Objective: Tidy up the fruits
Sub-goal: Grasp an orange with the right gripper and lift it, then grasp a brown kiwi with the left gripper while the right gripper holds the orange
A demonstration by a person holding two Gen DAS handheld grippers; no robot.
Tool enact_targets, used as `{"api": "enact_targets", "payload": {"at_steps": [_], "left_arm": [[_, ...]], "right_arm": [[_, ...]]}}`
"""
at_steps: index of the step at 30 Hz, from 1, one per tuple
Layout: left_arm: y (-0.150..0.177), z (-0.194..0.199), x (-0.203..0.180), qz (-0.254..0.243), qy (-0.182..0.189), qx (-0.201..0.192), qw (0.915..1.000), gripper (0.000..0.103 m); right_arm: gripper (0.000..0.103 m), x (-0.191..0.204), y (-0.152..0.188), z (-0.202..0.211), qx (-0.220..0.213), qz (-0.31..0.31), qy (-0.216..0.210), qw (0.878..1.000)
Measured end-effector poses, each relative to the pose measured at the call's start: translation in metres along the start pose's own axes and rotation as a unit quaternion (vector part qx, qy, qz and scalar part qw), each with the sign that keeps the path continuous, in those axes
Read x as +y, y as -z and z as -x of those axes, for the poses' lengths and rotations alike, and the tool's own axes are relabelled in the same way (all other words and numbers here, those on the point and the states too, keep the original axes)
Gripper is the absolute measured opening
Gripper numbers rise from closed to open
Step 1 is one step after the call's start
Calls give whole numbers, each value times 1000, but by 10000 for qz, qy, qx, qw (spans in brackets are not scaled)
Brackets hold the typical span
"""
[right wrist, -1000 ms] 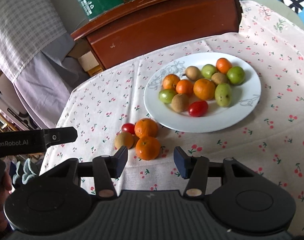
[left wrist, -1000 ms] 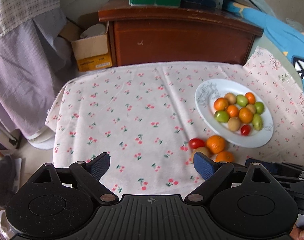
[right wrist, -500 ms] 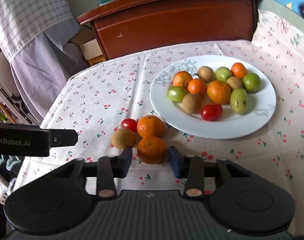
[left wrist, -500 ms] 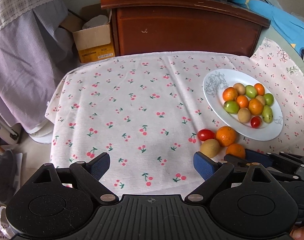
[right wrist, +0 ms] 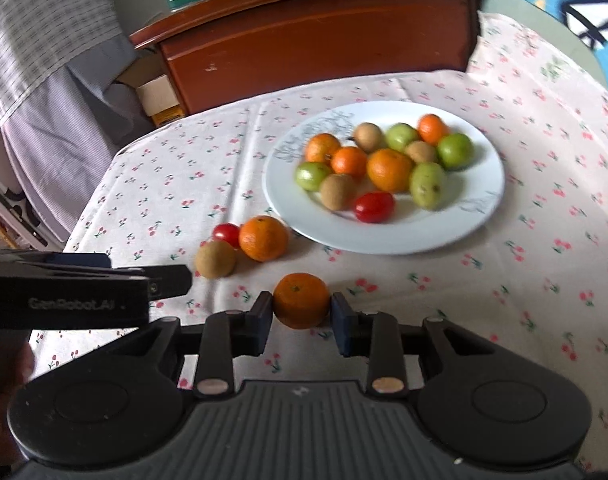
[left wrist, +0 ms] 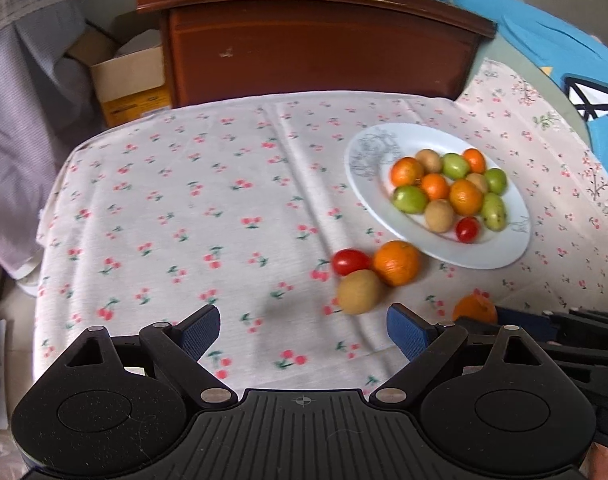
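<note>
My right gripper (right wrist: 301, 314) is shut on a small orange (right wrist: 301, 300), held just above the cloth in front of the white plate (right wrist: 476, 216); the held orange also shows in the left wrist view (left wrist: 474, 309). The plate (left wrist: 364, 184) holds several oranges, green fruits, brown fruits and a cherry tomato. On the cloth beside the plate lie another orange (right wrist: 263, 238), a cherry tomato (right wrist: 226, 234) and a brown fruit (right wrist: 215, 259). My left gripper (left wrist: 304, 330) is open and empty, just left of the brown fruit (left wrist: 359, 292).
The table has a cherry-print cloth (left wrist: 191, 216). A brown wooden cabinet (left wrist: 316, 48) stands behind it, a cardboard box (left wrist: 129, 84) at its left, hanging fabric (left wrist: 19, 120) at far left and blue bedding (left wrist: 544, 48) at right.
My right gripper has closed on the nearest orange and lifted it away from the other loose fruits. My left gripper has shifted slightly, staying open.
</note>
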State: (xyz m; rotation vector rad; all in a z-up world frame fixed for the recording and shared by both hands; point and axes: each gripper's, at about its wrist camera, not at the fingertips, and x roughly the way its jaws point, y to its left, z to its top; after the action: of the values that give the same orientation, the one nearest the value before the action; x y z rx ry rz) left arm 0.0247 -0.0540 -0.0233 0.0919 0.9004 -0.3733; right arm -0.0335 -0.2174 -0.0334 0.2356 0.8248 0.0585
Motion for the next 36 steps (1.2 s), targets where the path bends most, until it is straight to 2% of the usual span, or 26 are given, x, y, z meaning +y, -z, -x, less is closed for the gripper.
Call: {"api": "enact_targets", "payload": {"at_steps": [5, 12, 15, 17, 20, 22, 27, 29, 36], "left_arm": [[-1, -7, -10, -51, 138, -138, 9998, 91], [1, -14, -17, -78, 177, -284, 9994, 89], [1, -16, -19, -161, 213, -329, 9991, 79], [1, -17, -21, -197, 235, -337, 9990, 66], [2, -19, -23, -252, 239, -329, 9989, 60], [3, -22, -23, -288, 246, -278, 9989, 49], [4, -23, -25, -356, 260, -316, 9985, 34], [4, -23, -24, -344, 304, -314, 9985, 25], [4, -16, -25, -287, 355, -289, 9985, 25]], "right_arm": [[31, -14, 8, 8, 115, -482, 119, 9987], [31, -21, 10, 10, 81, -621, 53, 9980], [31, -22, 10, 10, 78, -622, 42, 9980], [32, -21, 10, 10, 64, -603, 48, 9981], [32, -22, 9, 9, 60, -623, 42, 9980], [32, -22, 9, 9, 61, -657, 38, 9978], [32, -22, 8, 8, 51, -661, 48, 9978], [32, -21, 8, 8, 44, -652, 56, 9978], [31, -21, 8, 7, 17, -611, 48, 9981]]}}
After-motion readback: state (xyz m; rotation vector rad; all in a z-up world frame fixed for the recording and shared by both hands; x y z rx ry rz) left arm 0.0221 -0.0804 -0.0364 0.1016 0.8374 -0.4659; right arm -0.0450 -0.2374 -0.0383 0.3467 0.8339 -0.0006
